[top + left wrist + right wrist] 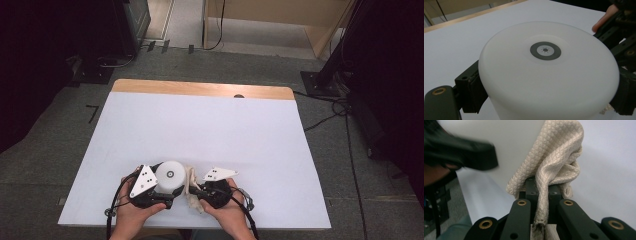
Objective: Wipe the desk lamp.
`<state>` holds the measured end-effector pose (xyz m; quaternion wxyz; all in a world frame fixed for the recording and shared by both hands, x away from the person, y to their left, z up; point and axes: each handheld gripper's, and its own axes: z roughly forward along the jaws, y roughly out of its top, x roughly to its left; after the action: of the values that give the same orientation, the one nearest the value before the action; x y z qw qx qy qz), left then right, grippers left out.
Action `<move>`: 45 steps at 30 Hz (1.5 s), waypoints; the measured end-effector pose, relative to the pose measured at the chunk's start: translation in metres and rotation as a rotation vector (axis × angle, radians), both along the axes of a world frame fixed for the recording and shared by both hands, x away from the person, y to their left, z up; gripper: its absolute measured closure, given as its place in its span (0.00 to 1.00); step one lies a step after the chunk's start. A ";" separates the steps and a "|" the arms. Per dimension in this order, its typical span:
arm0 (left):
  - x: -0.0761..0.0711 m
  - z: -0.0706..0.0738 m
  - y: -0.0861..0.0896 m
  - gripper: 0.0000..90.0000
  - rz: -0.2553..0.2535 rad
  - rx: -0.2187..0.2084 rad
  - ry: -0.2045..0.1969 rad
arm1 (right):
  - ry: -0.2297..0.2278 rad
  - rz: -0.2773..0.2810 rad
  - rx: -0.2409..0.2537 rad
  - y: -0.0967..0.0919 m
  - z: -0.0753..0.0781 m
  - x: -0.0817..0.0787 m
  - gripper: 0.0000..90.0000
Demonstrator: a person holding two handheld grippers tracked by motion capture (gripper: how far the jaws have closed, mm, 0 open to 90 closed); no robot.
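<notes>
While left fingers (546, 92) clasp white container (549, 72) | right fingers (541, 190) pinch cloth (556, 157)

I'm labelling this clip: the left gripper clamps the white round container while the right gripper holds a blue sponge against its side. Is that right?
One detail is off. The right gripper holds no blue sponge: its jaws are shut on a beige waffle-weave cloth, as the right gripper view shows. The rest stands: the left gripper clamps the white round container, and the cloth lies against its side.
</notes>
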<state>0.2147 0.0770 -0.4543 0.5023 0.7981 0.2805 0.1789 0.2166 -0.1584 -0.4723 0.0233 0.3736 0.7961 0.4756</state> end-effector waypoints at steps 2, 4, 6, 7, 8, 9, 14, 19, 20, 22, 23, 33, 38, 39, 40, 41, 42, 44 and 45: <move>0.000 0.000 0.000 0.10 -0.001 -0.002 0.000 | -0.031 -0.001 0.030 -0.003 0.010 -0.002 0.94; 0.000 0.000 0.000 0.10 -0.001 -0.002 -0.001 | -0.068 -0.002 0.054 -0.004 0.022 -0.005 0.94; 0.000 0.000 0.000 0.10 0.000 -0.002 -0.001 | -0.105 -0.001 0.077 -0.006 0.031 -0.007 0.94; 0.000 0.000 0.000 0.10 0.000 -0.002 -0.001 | -0.119 0.000 0.083 -0.006 0.034 -0.008 0.94; 0.000 0.000 0.000 0.10 0.001 -0.002 -0.001 | -0.123 0.002 0.082 -0.006 0.034 -0.008 0.94; 0.000 0.000 0.000 0.10 0.002 -0.001 0.000 | -0.125 0.006 0.079 -0.006 0.033 -0.007 0.94; -0.001 0.000 0.000 0.09 0.007 -0.006 -0.001 | -0.060 0.007 0.033 -0.003 0.010 -0.003 0.94; -0.001 -0.001 -0.001 0.09 0.008 -0.008 -0.004 | 0.035 0.018 -0.029 0.001 -0.015 0.003 0.94; -0.001 -0.001 0.000 0.09 0.008 -0.008 -0.005 | 0.044 0.016 -0.026 0.001 -0.017 0.003 0.94; -0.001 -0.001 0.000 0.09 0.009 -0.011 -0.009 | 0.040 0.014 -0.024 -0.001 -0.016 0.005 0.93; -0.002 -0.002 0.000 0.09 0.012 -0.015 -0.012 | 0.034 0.012 -0.026 -0.002 -0.015 0.006 0.92; -0.013 0.006 -0.007 0.00 0.119 -0.046 0.023 | 0.030 -0.063 -0.014 -0.020 -0.013 0.012 0.91; -0.014 -0.002 -0.018 0.00 0.212 0.011 0.055 | 0.031 -0.065 -0.018 -0.020 -0.015 0.013 0.92; -0.013 -0.004 -0.018 0.04 0.228 0.023 0.054 | 0.032 -0.062 -0.021 -0.020 -0.015 0.013 0.92; -0.013 -0.006 -0.017 0.07 0.221 0.006 0.058 | 0.032 -0.062 -0.021 -0.019 -0.015 0.013 0.92; -0.013 -0.007 -0.016 0.07 0.217 0.007 0.055 | 0.032 -0.060 -0.021 -0.019 -0.015 0.013 0.92; -0.014 -0.006 -0.016 0.08 0.215 0.010 0.045 | 0.028 -0.059 -0.023 -0.019 -0.015 0.013 0.92; -0.014 -0.005 -0.016 0.09 0.204 0.026 0.038 | 0.026 -0.059 -0.023 -0.019 -0.015 0.013 0.92; -0.013 -0.005 -0.016 0.09 0.199 0.027 0.038 | 0.032 -0.063 -0.022 -0.020 -0.015 0.013 0.92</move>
<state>0.2013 0.0613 -0.4592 0.4659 0.7763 0.3652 0.2164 0.2292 -0.1783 -0.4869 0.0296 0.4057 0.7894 0.4598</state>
